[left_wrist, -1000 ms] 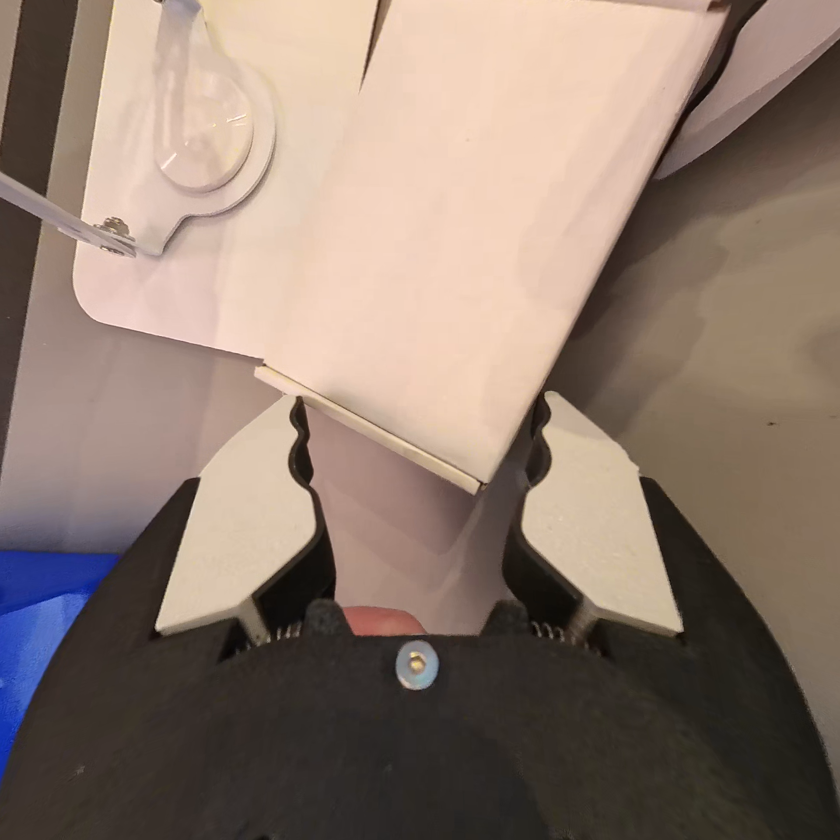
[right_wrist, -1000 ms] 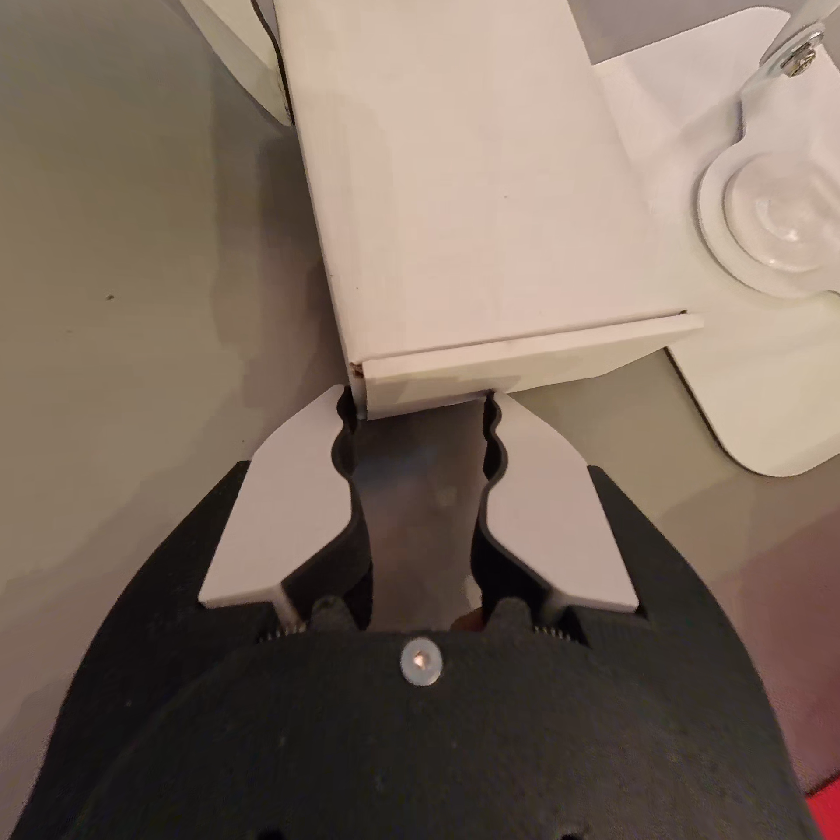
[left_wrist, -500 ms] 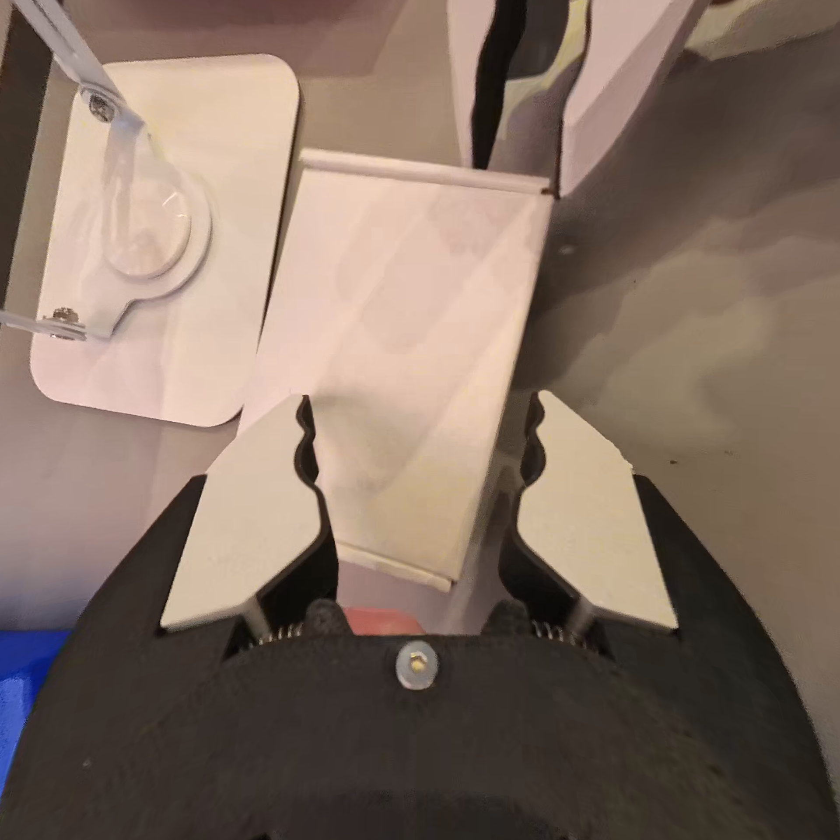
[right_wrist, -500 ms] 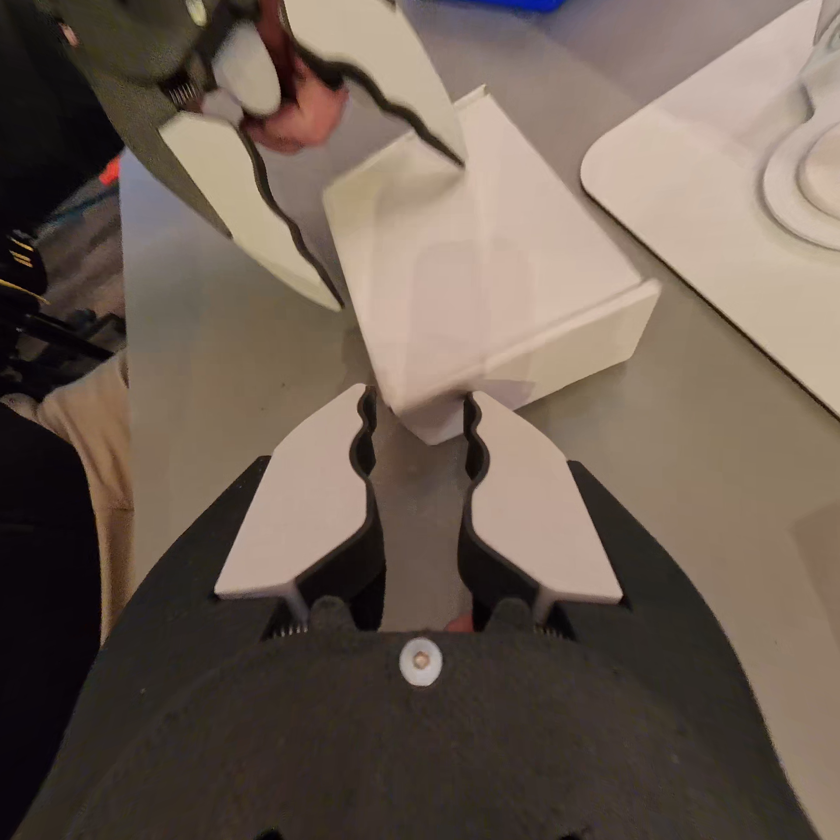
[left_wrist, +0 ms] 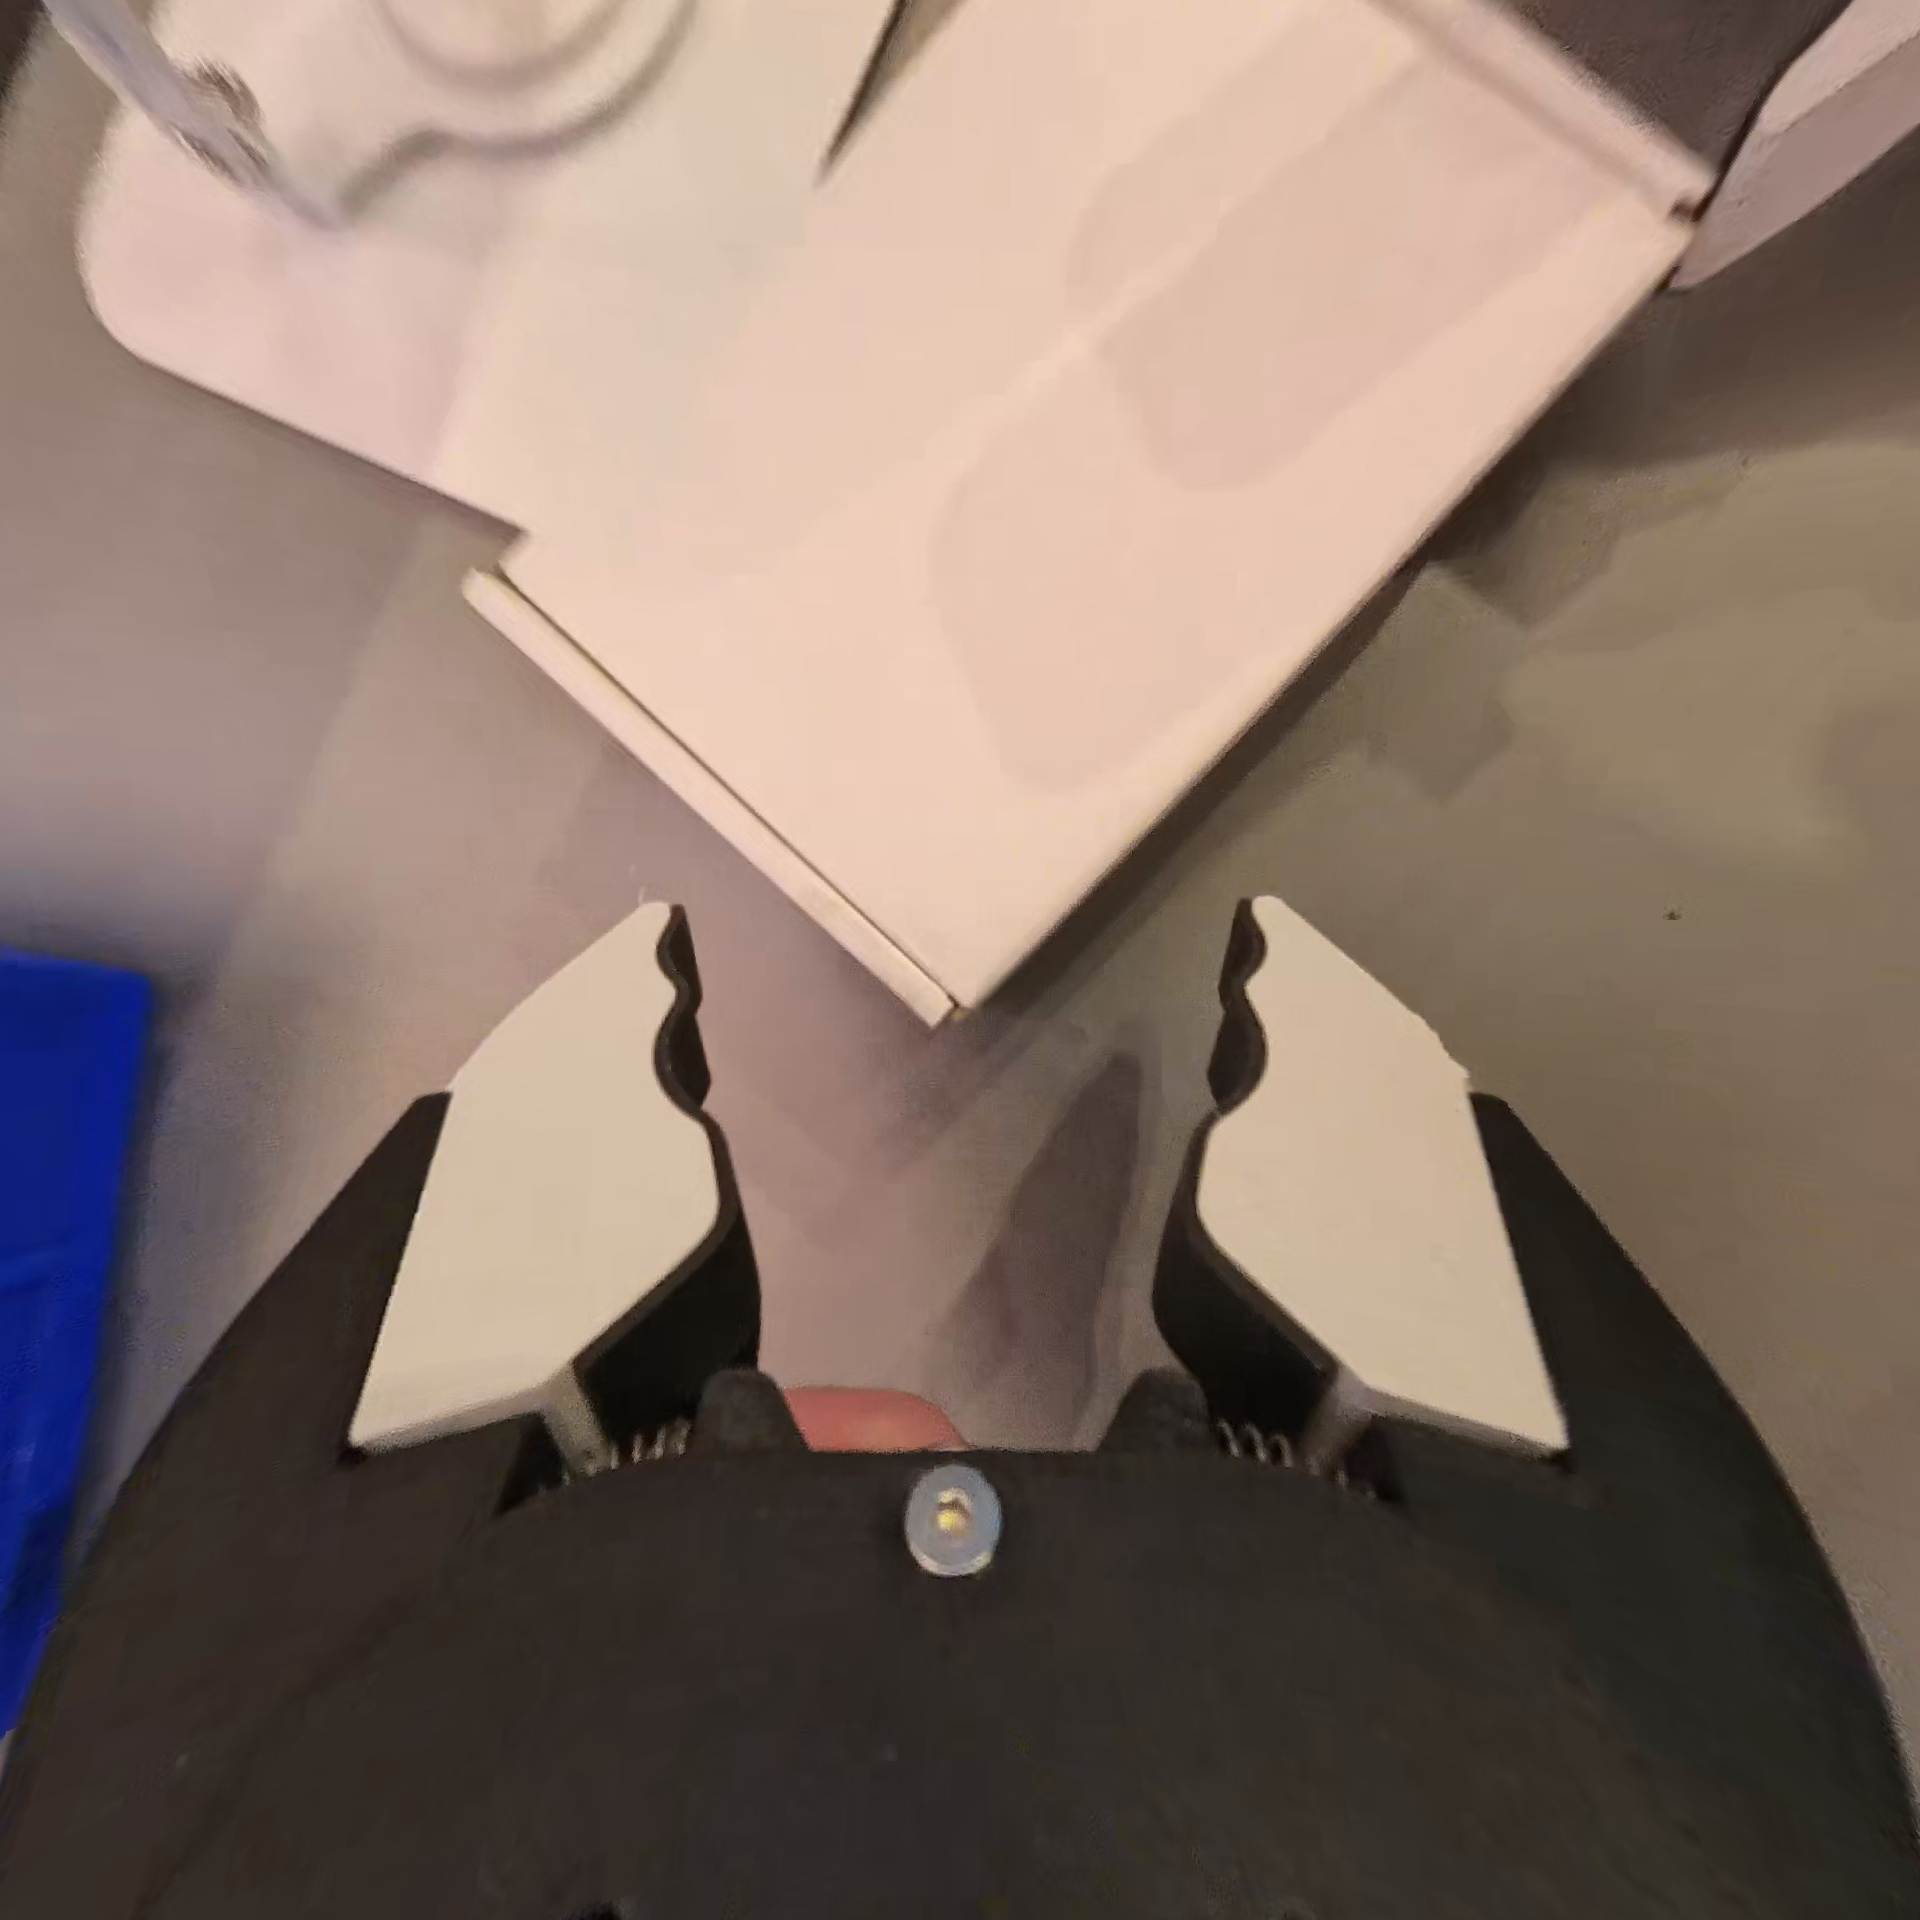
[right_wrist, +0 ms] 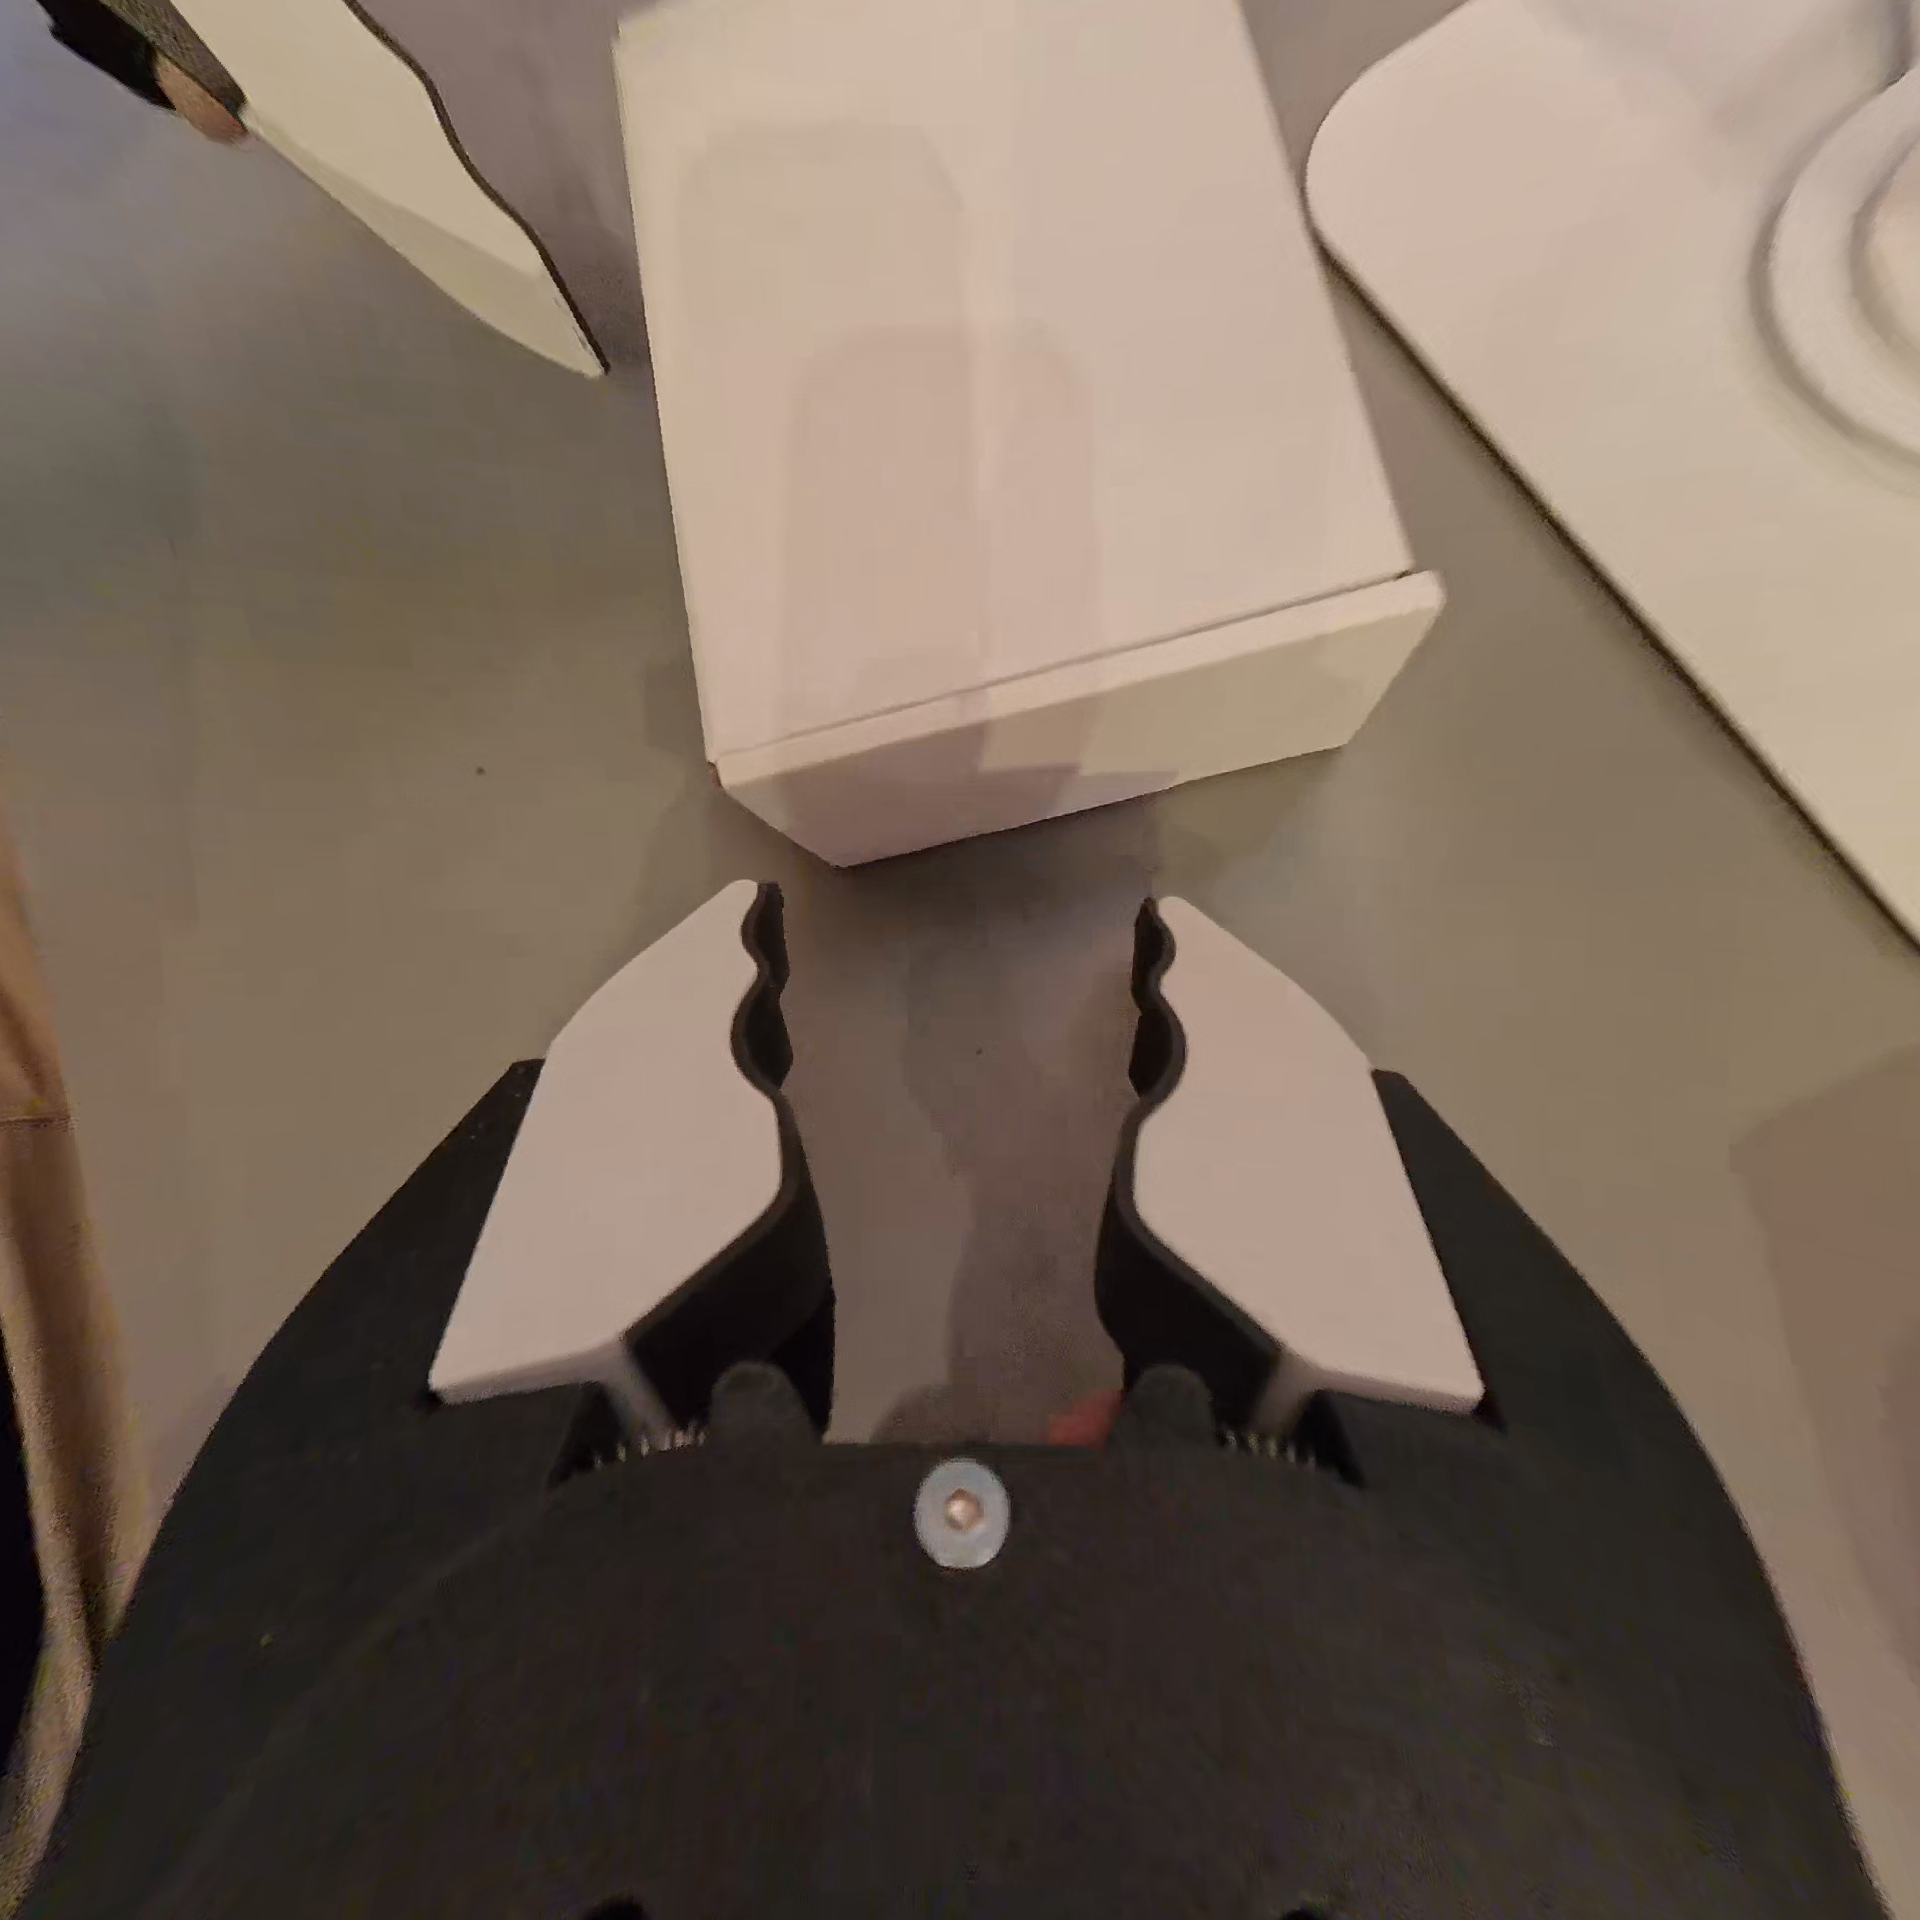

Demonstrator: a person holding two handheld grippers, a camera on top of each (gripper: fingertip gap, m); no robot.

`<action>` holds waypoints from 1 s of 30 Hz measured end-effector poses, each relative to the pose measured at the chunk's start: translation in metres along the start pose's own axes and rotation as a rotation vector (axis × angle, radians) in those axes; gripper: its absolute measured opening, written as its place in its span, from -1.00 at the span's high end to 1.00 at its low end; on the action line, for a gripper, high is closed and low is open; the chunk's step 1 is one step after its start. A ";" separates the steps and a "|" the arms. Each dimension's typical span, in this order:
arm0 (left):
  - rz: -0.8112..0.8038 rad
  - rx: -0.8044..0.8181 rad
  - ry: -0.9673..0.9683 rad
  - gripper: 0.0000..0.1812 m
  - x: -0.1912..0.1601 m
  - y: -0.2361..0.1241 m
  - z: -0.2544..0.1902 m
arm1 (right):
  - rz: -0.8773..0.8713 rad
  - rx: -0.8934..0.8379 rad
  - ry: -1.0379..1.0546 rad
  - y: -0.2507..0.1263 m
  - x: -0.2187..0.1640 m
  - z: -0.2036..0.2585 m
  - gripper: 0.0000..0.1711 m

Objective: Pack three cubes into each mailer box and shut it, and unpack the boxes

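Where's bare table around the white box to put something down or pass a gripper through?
Bare grey table lies on the left of the mailer box in the right wrist view, below the left gripper's finger, and between the box's near end and the right gripper. It is tight on the right, where only a narrow strip separates the box from the white base plate.

A grey counter [right_wrist: 312, 644] carries a closed white mailer box [right_wrist: 997, 416]; a white base plate [right_wrist: 1621, 395] lies right, a blue object [left_wrist: 62, 1195] at near left.
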State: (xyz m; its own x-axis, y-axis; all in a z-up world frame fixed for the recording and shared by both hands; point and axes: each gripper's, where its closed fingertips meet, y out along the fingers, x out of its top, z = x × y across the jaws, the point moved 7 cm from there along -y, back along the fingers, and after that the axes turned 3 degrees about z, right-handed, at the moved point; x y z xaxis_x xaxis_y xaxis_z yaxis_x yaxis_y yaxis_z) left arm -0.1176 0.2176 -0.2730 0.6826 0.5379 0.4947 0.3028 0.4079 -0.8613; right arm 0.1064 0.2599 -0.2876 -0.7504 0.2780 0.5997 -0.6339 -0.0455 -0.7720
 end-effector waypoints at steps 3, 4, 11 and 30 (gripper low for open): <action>-0.020 -0.063 -0.043 -0.01 -0.006 0.014 -0.007 | 0.015 0.037 -0.014 0.013 0.001 0.009 0.28; -0.033 -0.085 -0.054 0.00 -0.005 0.018 -0.011 | 0.021 0.034 -0.021 0.016 0.002 0.010 0.28; -0.083 -0.081 -0.086 0.15 0.003 0.018 -0.017 | 0.009 -0.001 0.006 0.016 0.000 0.006 0.39; -0.295 0.145 0.078 0.08 0.026 -0.007 -0.034 | -0.188 0.171 0.194 -0.024 0.006 -0.002 0.33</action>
State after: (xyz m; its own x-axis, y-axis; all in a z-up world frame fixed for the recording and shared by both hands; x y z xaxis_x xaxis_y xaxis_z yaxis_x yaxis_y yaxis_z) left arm -0.0796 0.2041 -0.2581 0.6298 0.3255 0.7052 0.4011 0.6412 -0.6542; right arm 0.1174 0.2645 -0.2662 -0.5781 0.4740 0.6642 -0.7925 -0.1322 -0.5954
